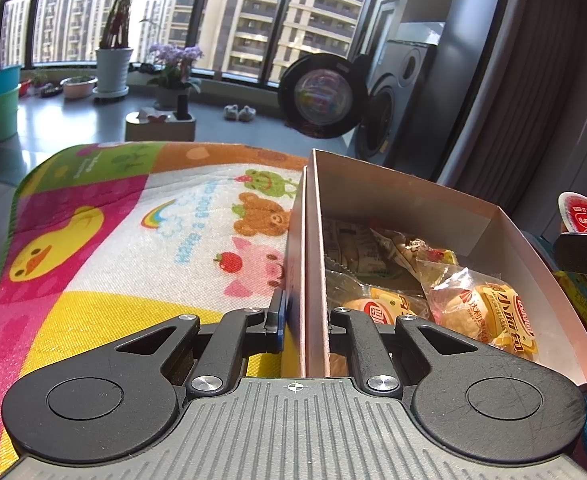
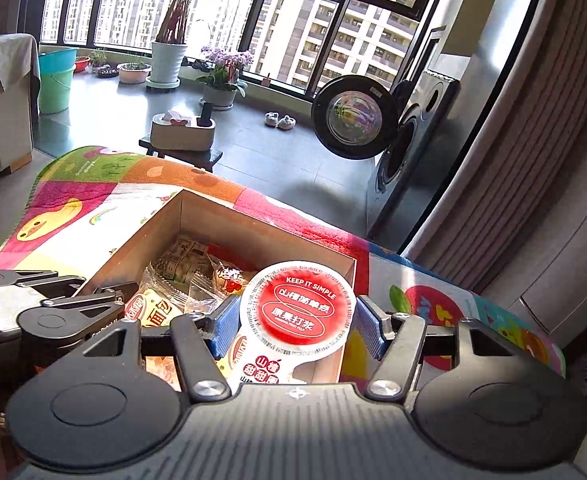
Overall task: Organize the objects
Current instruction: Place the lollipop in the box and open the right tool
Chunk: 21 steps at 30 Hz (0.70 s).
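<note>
Jelly cup (image 2: 298, 312) clamped in right claw (image 2: 297, 330) above box (image 2: 267, 222); left claw (image 1: 303, 320) pinching its wall.

I see the open cardboard box (image 2: 181, 216) sitting on the cartoon play mat (image 1: 93, 240), holding clear-wrapped bread buns (image 1: 489, 312) and other snack packets (image 2: 181, 260). A jelly cup (image 2: 297, 312) with a red-and-white foil lid (printed "KEEP IT SIMPLE") hangs tilted over the box's near corner.
</note>
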Tool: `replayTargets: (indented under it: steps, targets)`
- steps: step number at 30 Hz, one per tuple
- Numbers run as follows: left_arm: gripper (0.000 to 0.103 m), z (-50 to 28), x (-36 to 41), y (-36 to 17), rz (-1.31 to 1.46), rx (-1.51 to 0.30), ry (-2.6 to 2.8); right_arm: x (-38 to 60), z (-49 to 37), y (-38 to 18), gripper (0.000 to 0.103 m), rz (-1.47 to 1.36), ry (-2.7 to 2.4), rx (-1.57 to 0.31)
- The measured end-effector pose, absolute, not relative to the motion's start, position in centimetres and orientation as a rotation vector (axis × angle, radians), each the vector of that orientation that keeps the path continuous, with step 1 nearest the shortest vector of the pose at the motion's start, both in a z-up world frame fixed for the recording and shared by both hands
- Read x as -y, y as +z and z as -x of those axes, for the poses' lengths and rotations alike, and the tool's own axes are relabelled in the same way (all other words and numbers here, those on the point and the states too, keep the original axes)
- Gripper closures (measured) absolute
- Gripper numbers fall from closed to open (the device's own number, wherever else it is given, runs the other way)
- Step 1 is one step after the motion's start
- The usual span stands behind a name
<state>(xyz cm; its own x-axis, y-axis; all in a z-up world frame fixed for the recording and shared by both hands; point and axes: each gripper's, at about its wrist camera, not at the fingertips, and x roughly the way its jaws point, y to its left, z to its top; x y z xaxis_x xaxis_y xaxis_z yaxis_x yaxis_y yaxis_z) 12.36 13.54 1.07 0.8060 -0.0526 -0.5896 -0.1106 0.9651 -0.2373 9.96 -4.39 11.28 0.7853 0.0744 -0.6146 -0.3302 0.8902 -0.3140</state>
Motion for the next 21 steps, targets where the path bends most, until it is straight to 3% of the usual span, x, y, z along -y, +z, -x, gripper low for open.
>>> replayTargets:
  steps: [7,14,21]
  targets:
    - [0.089,-12.4,-13.6,1.0,0.271,-0.637,0.03,4.8,-12.7,8.4,0.042,0.446,0.196,-0.702]
    - [0.089,-12.4,-13.6,0.9,0.271,-0.638,0.03,6.2,-11.9,8.7,0.028,0.382,0.214,-0.704]
    - [0.089,-12.4,-13.5,0.9,0.27,-0.639,0.03,8.2,-10.3,8.5,0.022,0.311,0.223,-0.734]
